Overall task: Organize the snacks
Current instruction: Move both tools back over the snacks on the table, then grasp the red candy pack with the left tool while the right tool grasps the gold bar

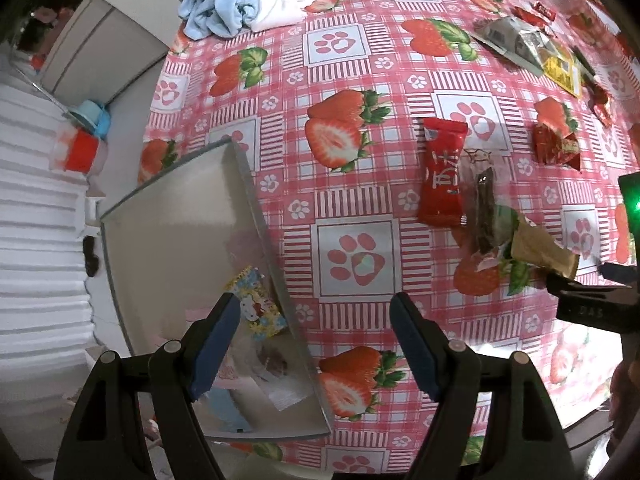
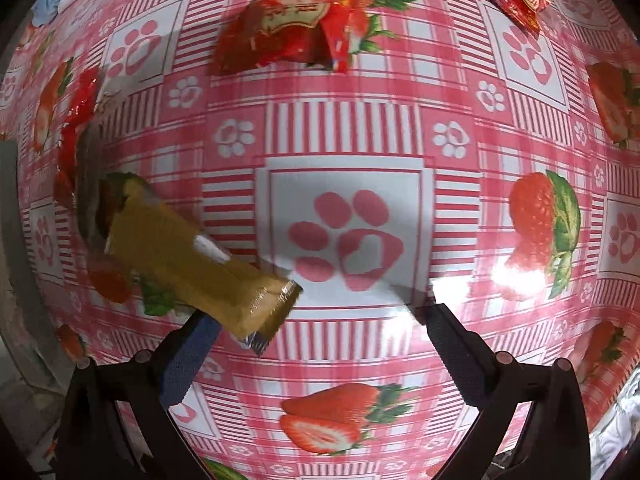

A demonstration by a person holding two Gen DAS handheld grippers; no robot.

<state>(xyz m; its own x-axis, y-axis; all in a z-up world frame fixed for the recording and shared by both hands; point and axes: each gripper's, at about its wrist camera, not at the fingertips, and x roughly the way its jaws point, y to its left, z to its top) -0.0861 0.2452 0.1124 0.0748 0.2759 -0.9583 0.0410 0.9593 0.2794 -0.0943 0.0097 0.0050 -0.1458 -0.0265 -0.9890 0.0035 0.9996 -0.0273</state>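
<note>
Left tongs spread wide, nothing between the pads, pointing steeply down over the edge of a grey tray and the strawberry-and-paw cloth of the worktop. In the tray, near the left pad: a small cartoon-print packet and some pale wrappers, too blurred to tell apart.

Right tongs also spread, pointing straight down at a paw print on the cloth. Gold-brown snack bar lying flat beside the left pad of the right tongs, overlapping its tip in the right wrist view; pressed or merely touching, cannot tell. No pinch: the other pad well apart from it. Long axis diagonal in that view, sealed crimped end toward the lower right by the pad, far end toward the upper left. Same bar at the right of the left wrist view, running from near the right tongs up and left toward a clear-wrapped dark stick.

Stick upright in that view, long axis nearly parallel to a red packet just beside it on the left. Further red packets: one to the right, seen crumpled in the right wrist view. Silver and yellow packets farther back. Blue and white cloths bunched at the far edge.
</note>
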